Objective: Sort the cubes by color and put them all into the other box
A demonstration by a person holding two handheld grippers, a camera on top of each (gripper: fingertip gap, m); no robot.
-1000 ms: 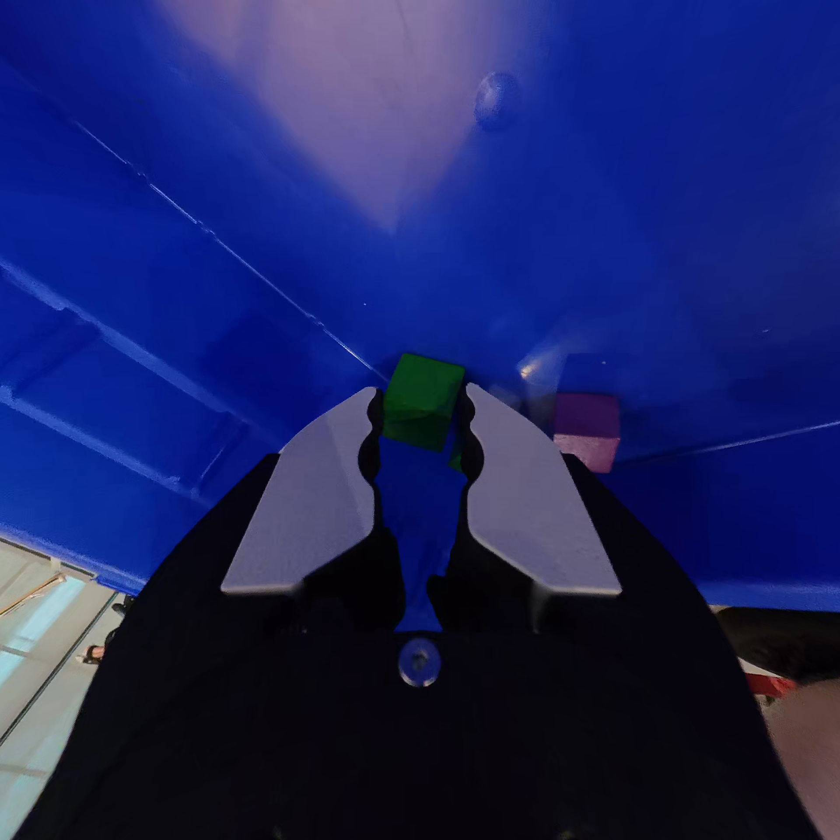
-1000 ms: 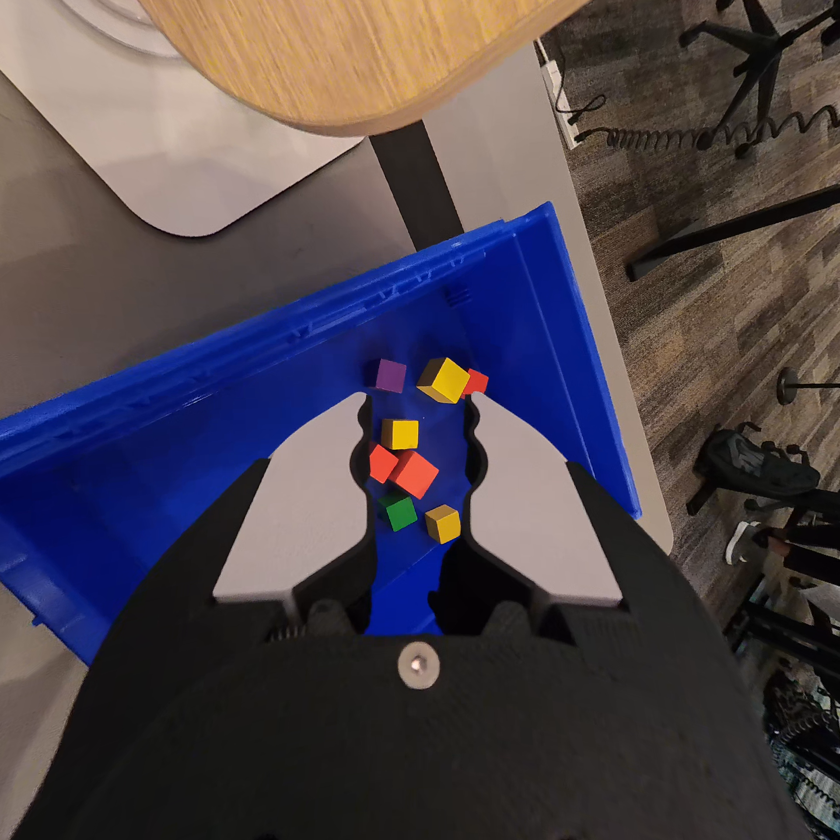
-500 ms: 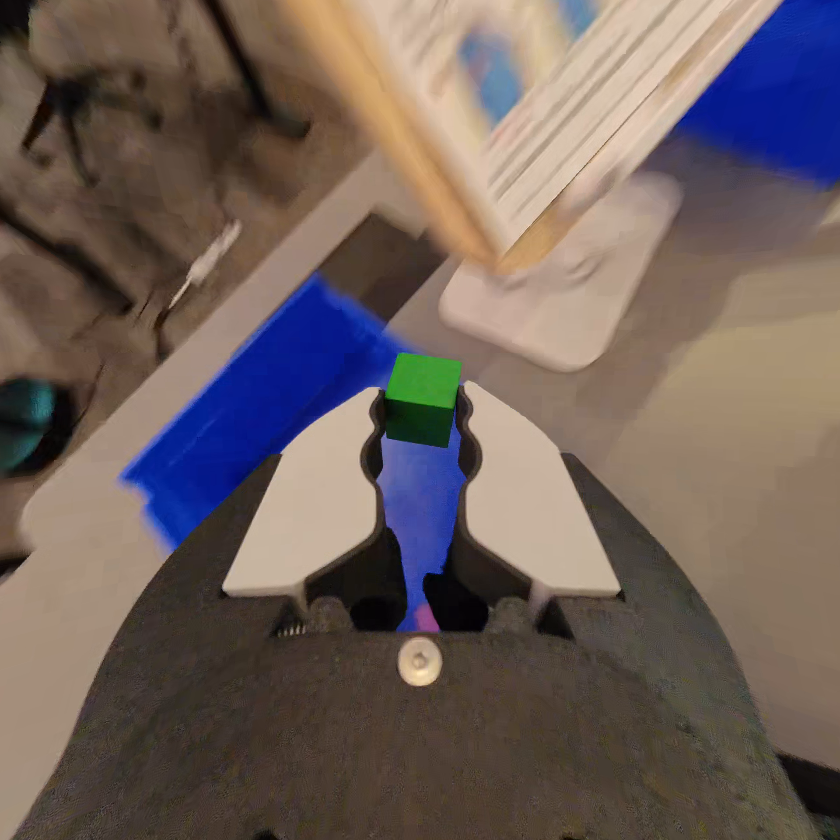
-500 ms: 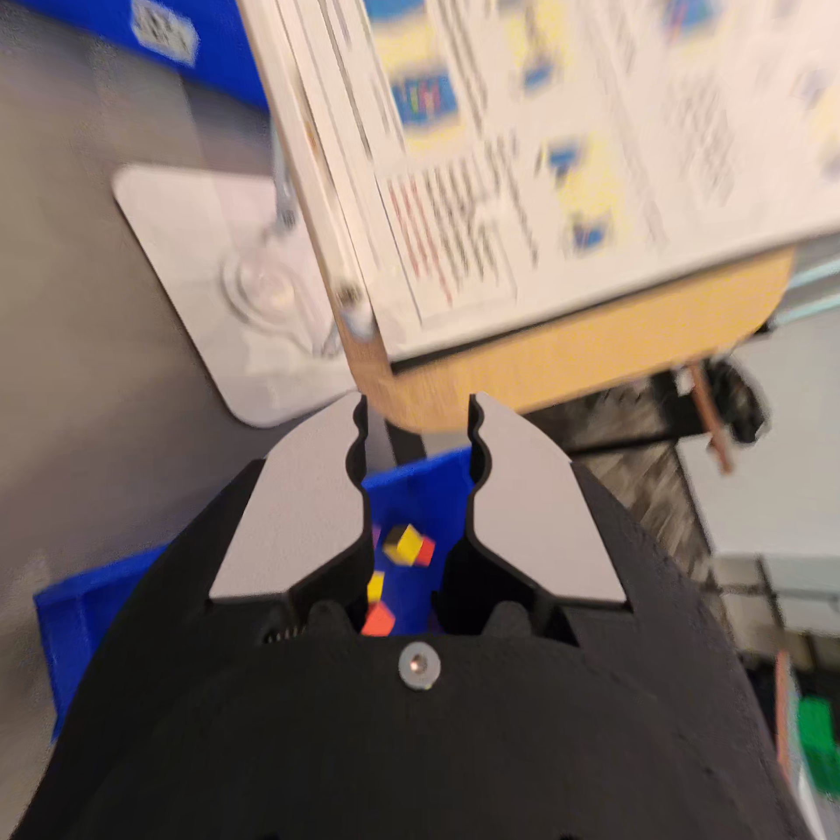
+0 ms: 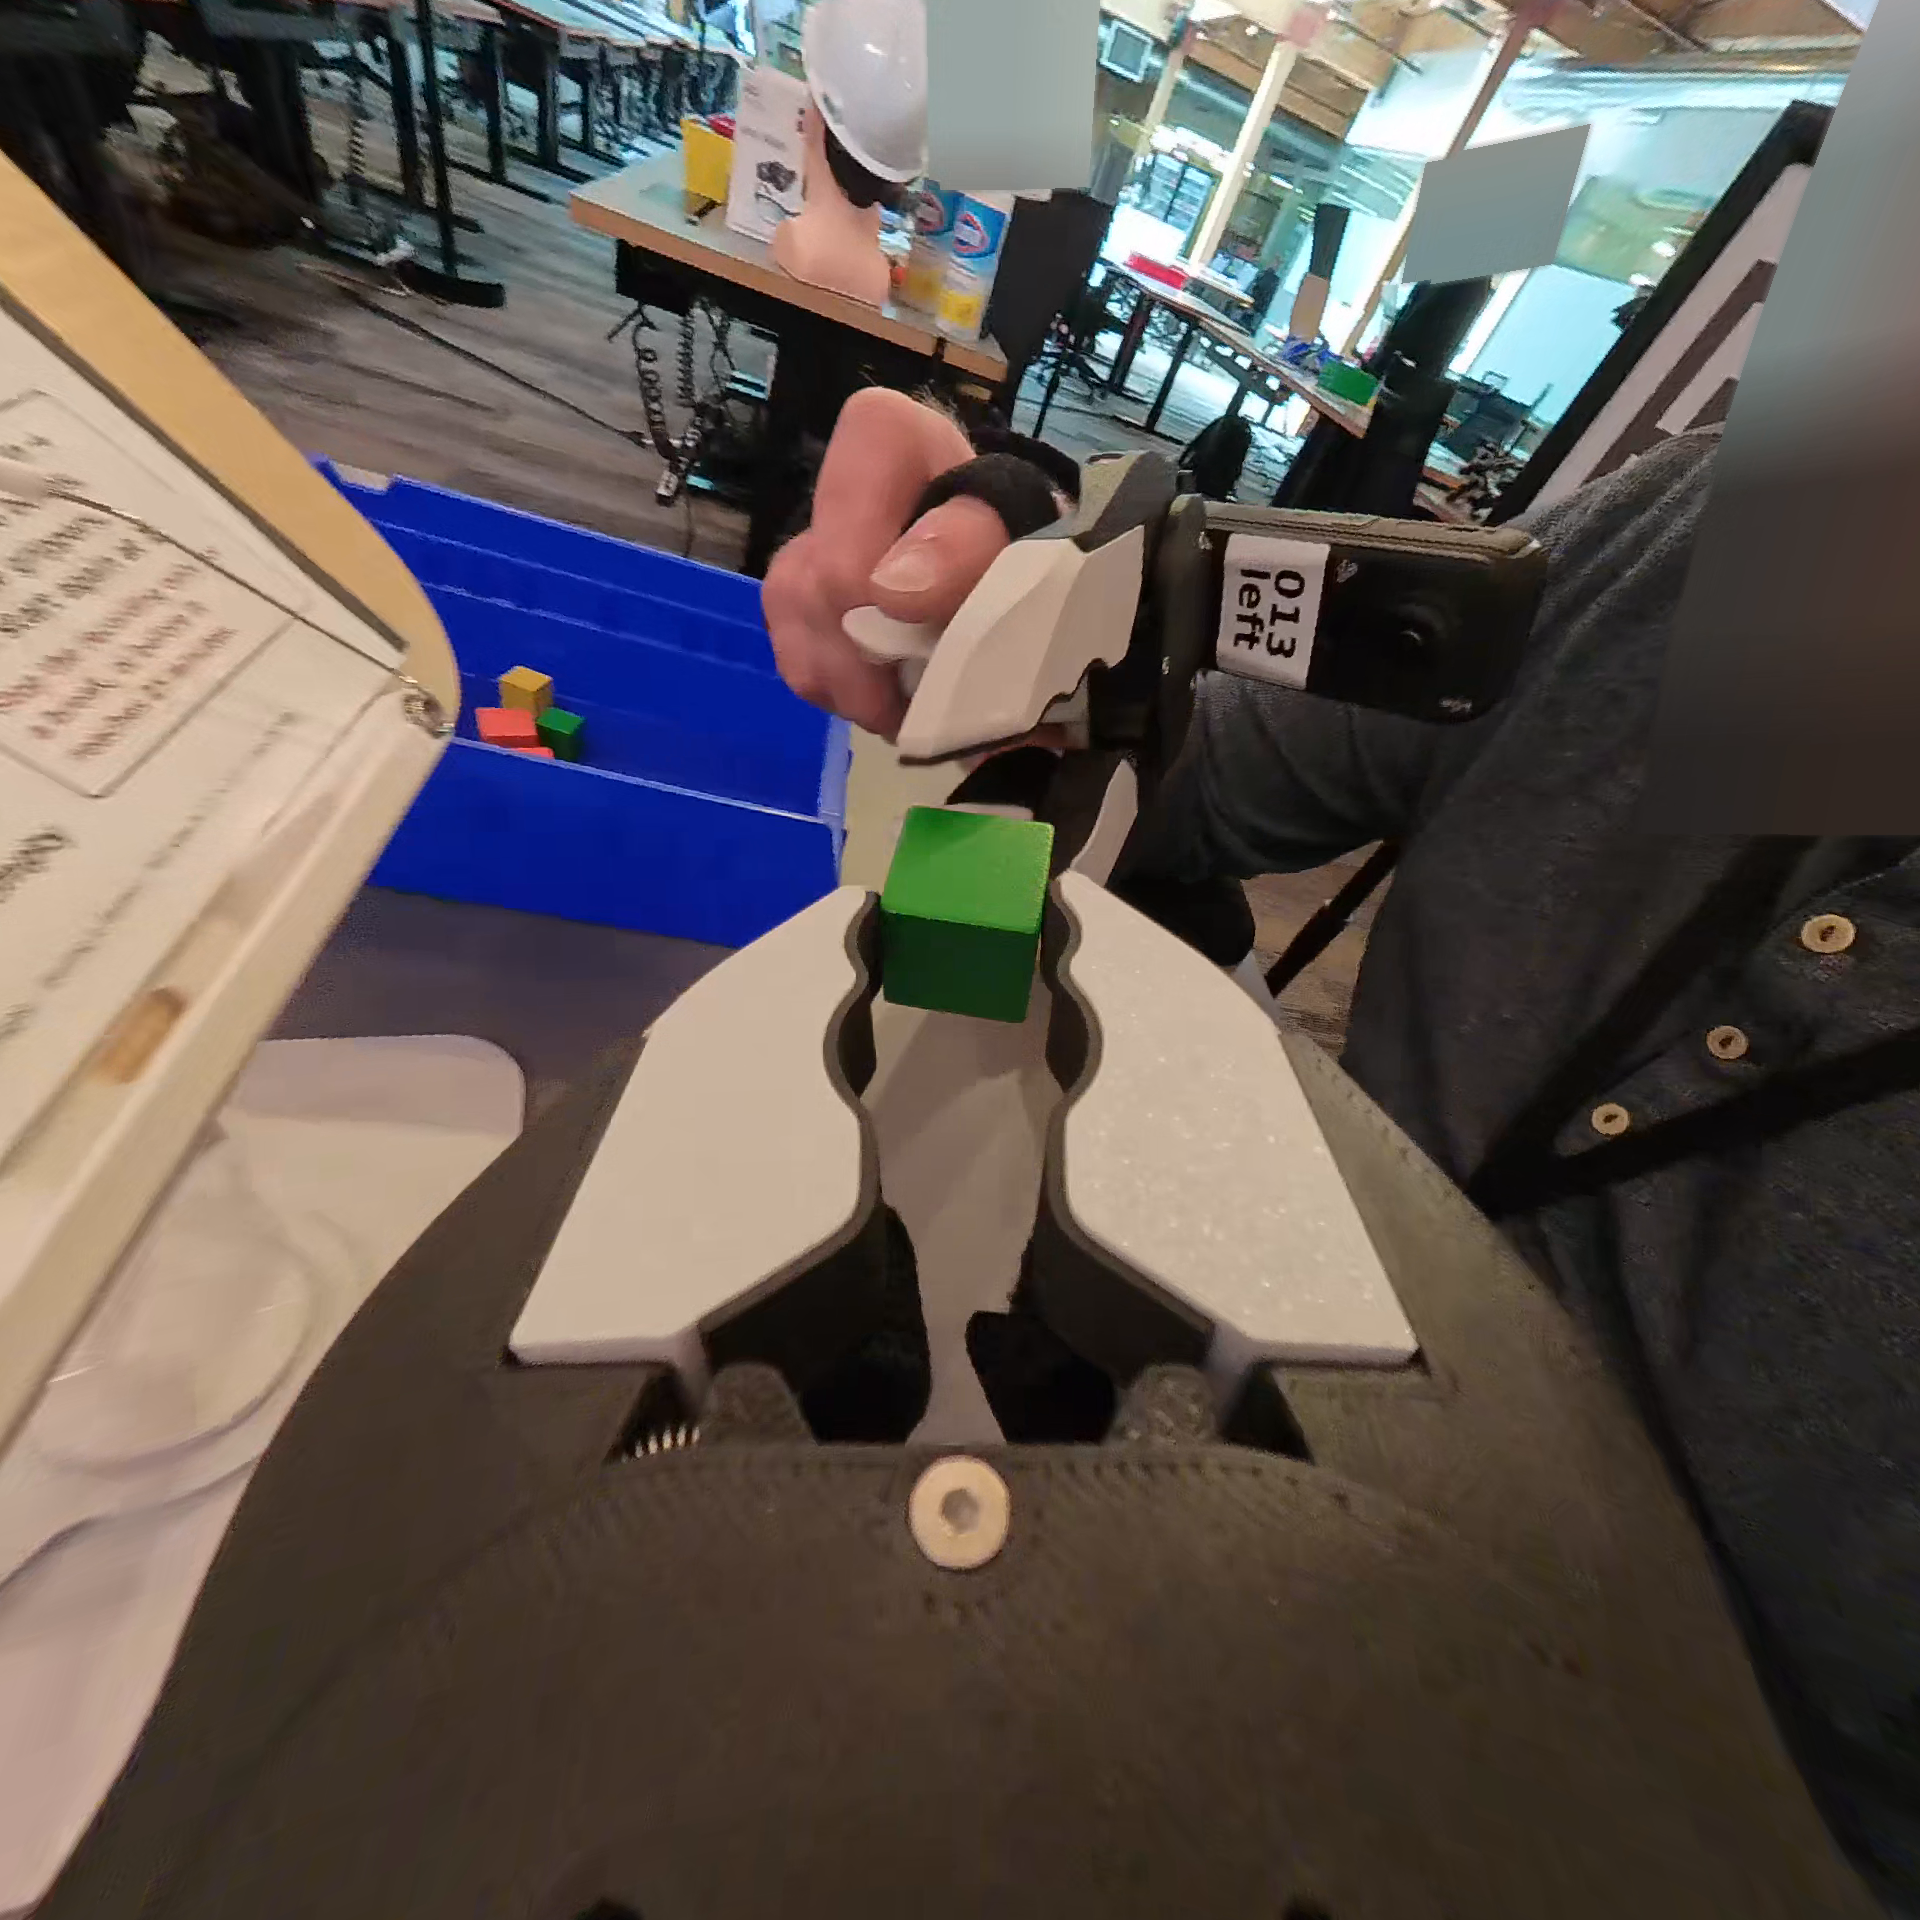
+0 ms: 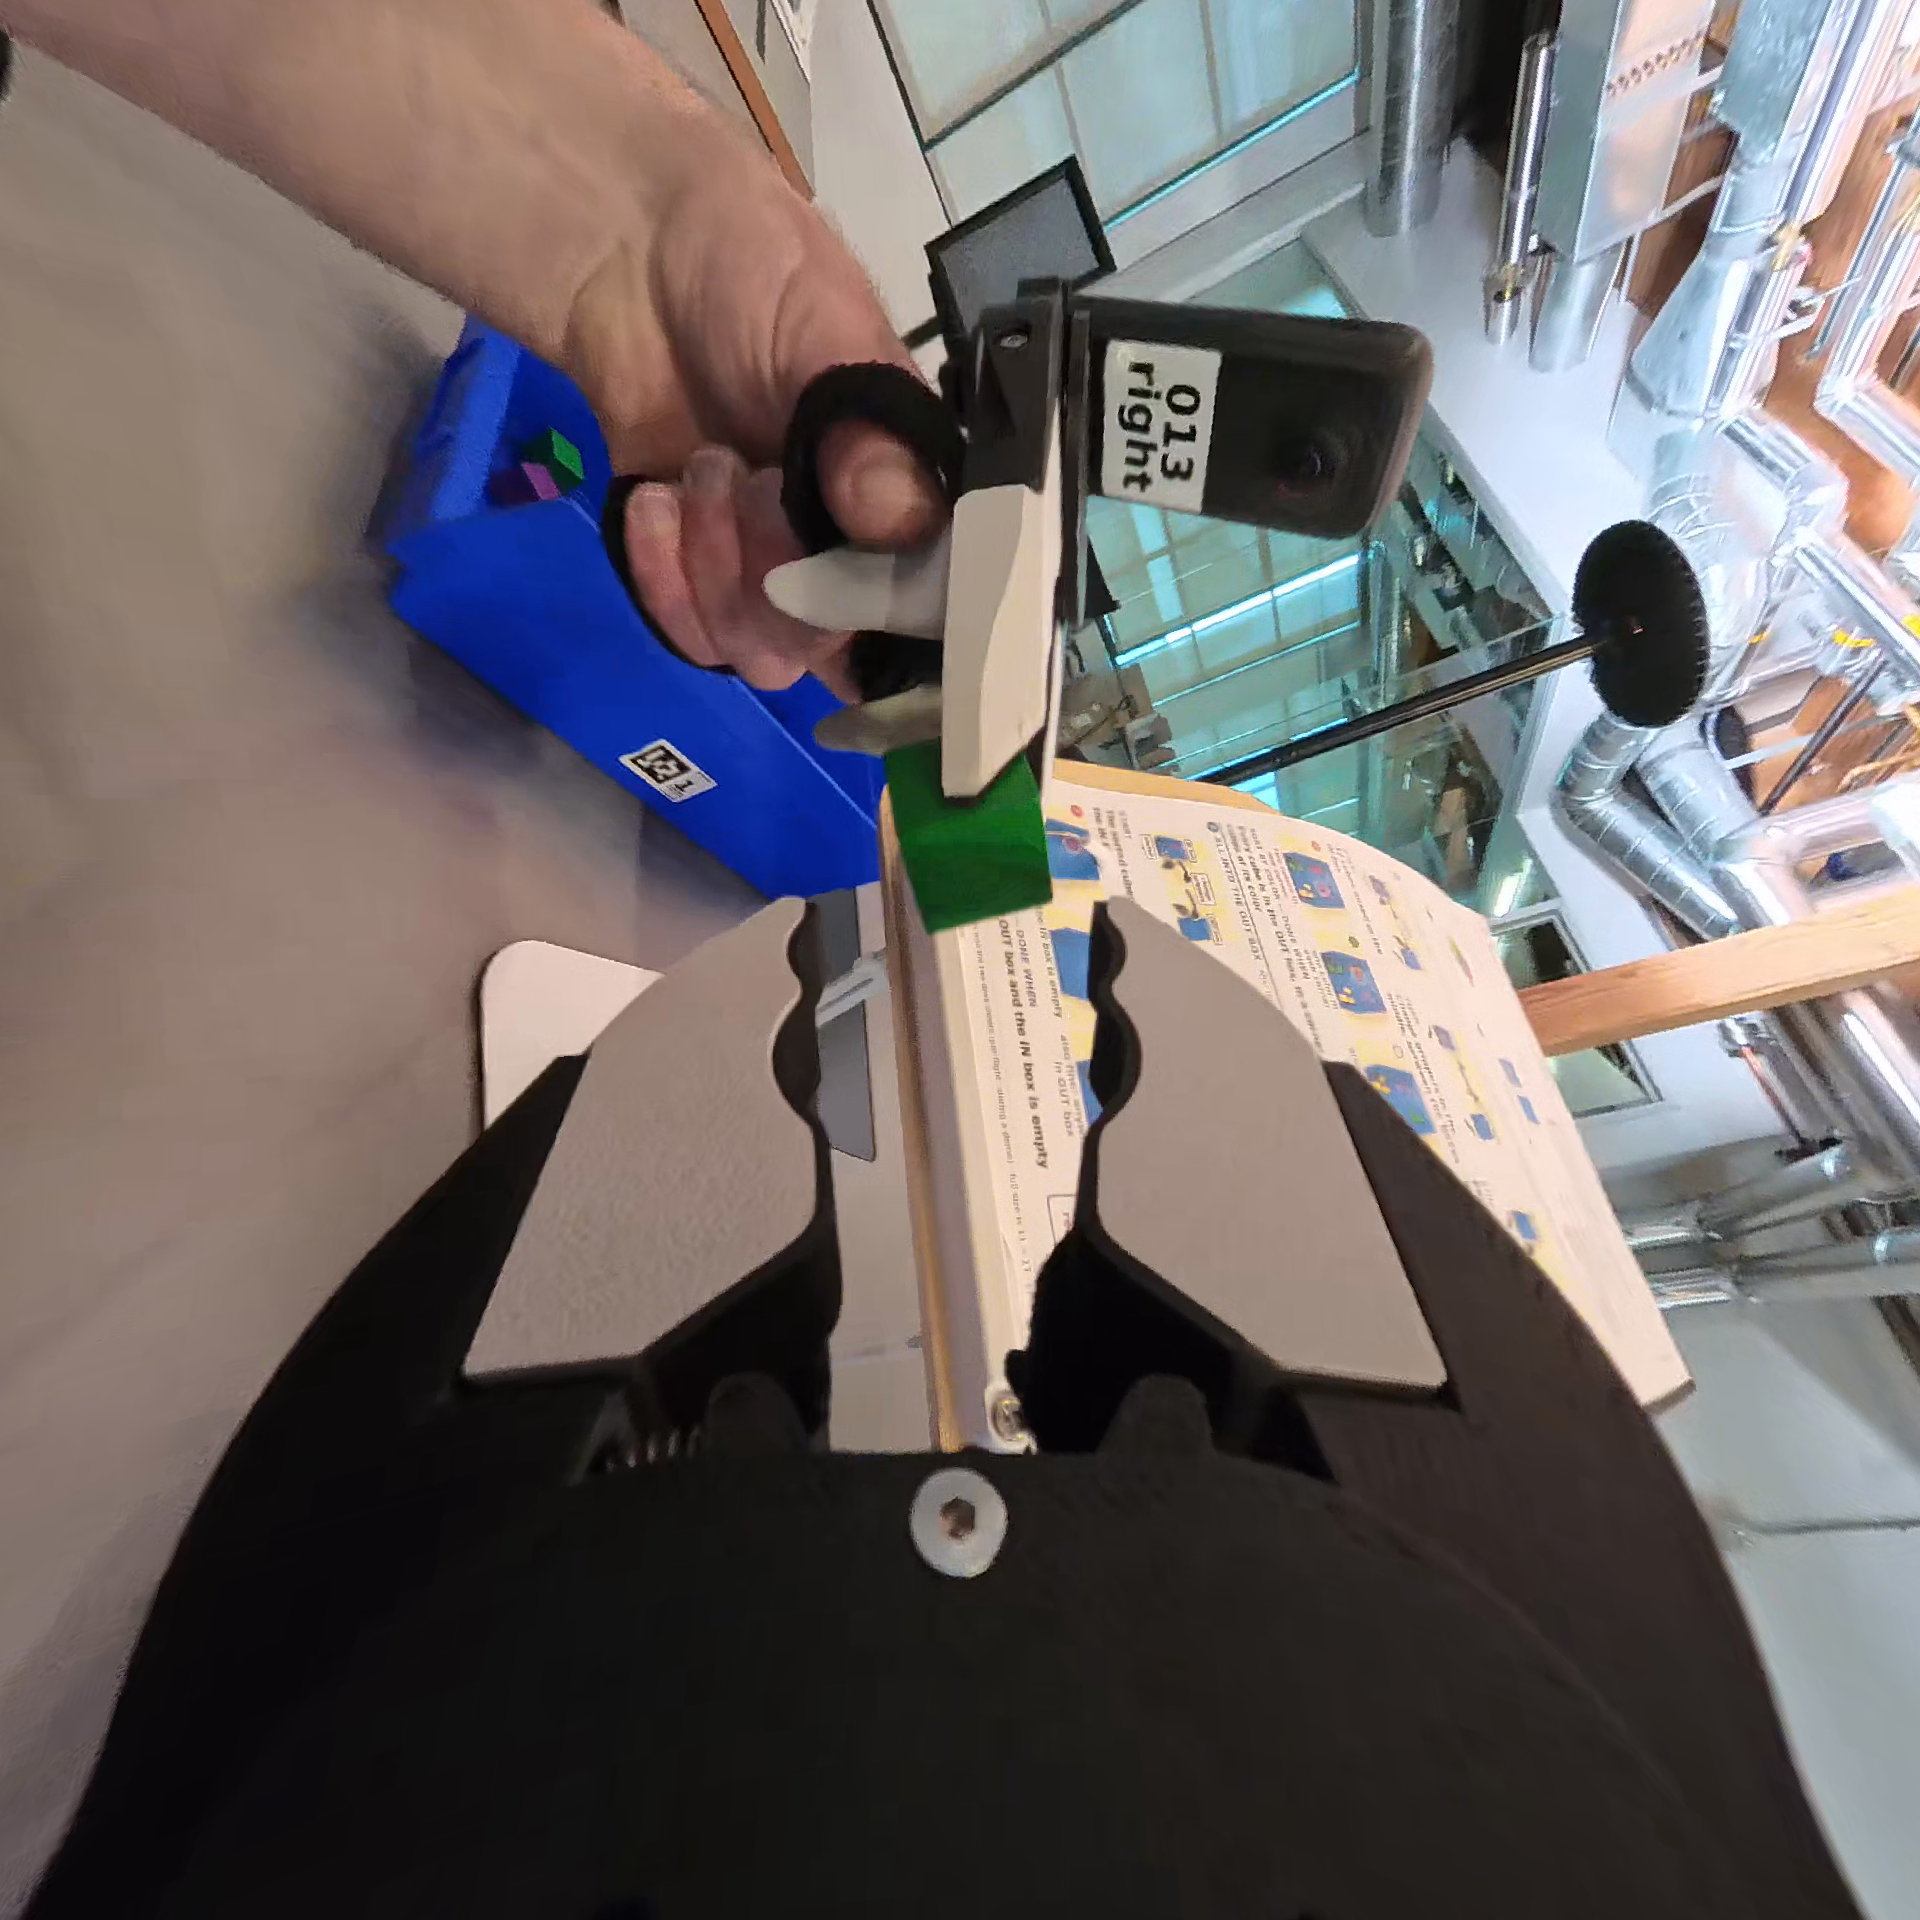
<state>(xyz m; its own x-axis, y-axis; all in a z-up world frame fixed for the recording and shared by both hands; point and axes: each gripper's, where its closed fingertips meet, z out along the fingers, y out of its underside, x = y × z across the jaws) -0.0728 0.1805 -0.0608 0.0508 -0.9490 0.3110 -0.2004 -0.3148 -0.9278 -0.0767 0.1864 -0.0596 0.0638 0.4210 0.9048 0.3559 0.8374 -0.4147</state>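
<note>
Change since earlier frame: both grippers have come up out of the blue boxes and now face each other above the table; my left one has carried the green cube along, my right one's fingers have spread wider.

Left wrist view, grip: my left gripper point(image 5: 961, 920) is clamped on the green cube point(image 5: 964, 914), both pads pressed to its sides, cube at the very fingertips.
Left wrist view, ahead: the right gripper point(image 5: 997, 727) hangs just beyond the cube, held in a hand point(image 5: 883, 582), a dark sleeve point(image 5: 1455, 769) behind it.
Left wrist view, box: a blue box point(image 5: 623, 831) lies left of centre on the table; in it I see a yellow cube point(image 5: 526, 689), a red cube point(image 5: 507, 726) and a second green cube point(image 5: 562, 732) close together.
Left wrist view, left edge: an instruction board point(image 5: 156, 727) on a white base point(image 5: 343, 1101).

Right wrist view, grip: my right gripper point(image 6: 951, 925) stands apart and bare; the cube point(image 6: 971, 857) is just beyond its tips, not between them.
Right wrist view, ahead: the left gripper point(image 6: 987, 769) pinches that cube from above, a hand point(image 6: 727, 343) on its handle.
Right wrist view, box: another blue box point(image 6: 623, 665) lies behind the hand, a purple cube point(image 6: 537, 480) and a green one point(image 6: 561, 452) inside.
Right wrist view, board: the instruction board point(image 6: 1247, 1039) runs edge-on between my fingers.
</note>
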